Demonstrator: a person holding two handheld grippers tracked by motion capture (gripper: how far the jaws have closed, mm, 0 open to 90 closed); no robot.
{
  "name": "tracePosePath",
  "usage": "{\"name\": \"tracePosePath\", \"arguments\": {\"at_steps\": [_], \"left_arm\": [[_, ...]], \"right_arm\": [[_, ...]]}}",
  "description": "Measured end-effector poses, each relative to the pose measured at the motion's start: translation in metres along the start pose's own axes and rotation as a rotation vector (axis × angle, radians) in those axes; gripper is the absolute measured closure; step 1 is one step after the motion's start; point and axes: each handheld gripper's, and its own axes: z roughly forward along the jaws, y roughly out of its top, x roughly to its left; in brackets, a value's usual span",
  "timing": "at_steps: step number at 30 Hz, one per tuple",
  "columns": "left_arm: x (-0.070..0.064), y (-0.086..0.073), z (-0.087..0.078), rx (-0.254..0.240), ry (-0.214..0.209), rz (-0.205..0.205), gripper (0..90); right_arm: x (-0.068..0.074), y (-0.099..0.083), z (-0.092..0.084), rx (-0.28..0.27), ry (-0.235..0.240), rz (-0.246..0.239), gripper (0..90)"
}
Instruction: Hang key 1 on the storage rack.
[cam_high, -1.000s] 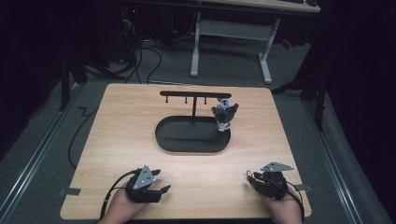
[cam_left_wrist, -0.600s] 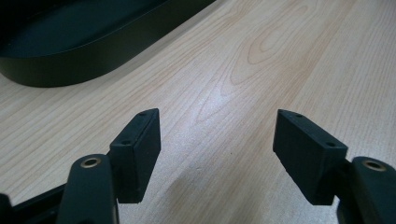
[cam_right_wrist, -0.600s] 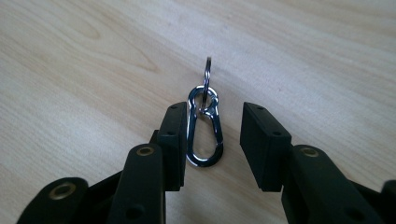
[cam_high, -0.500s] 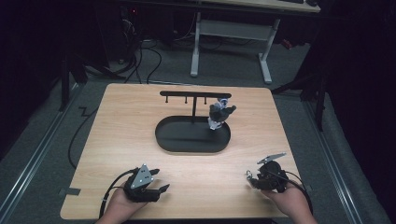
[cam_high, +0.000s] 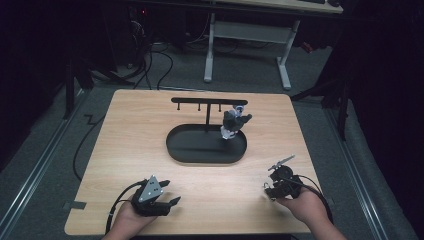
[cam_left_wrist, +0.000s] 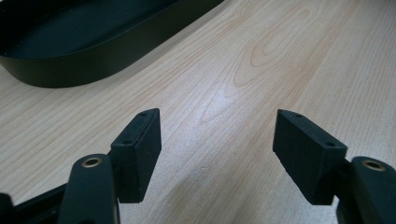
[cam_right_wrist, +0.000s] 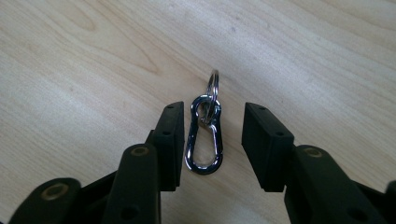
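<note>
On the pale wooden tabletop (cam_right_wrist: 93, 56) a shiny silver carabiner (cam_right_wrist: 204, 142) with a small split ring (cam_right_wrist: 213, 86) lies flat between the right claw's (cam_right_wrist: 212, 140) parted, just-narrowing jaws, untouched. The left claw (cam_left_wrist: 217, 149) is released.

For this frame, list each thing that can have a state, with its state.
carabiner: lying flat on the table, gate closed, key ring attached, between the pads but apart from them.
right gripper: open, jaws have just been closing slightly.
left gripper: open, nothing between its jaws.
hook stand: upright in black tray.
dark object: hanging from the stand.
</note>
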Motion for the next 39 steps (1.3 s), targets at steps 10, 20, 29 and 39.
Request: {"name": "tracePosePath", "arguments": {"at_steps": [10, 20, 29, 39], "left_arm": [[0.0, 0.0, 0.001, 0.007, -0.001, 0.004, 33.3], [0.0, 0.0, 0.001, 0.005, 0.001, 0.005, 33.4], [-0.001, 0.0, 0.001, 0.004, 0.002, 0.005, 33.5], [-0.002, 0.0, 0.001, 0.004, 0.005, 0.007, 33.5]], "right_arm": [[-0.006, 0.005, 0.007, 0.019, 0.053, 0.041, 87.1], [-0.004, 0.005, 0.002, 0.0, 0.072, 0.021, 89.2], [-0.004, 0.003, -0.019, -0.028, 0.093, 0.012, 89.3], [-0.01, 0.011, -0.043, -0.101, 0.113, 0.04, 89.3]]}}
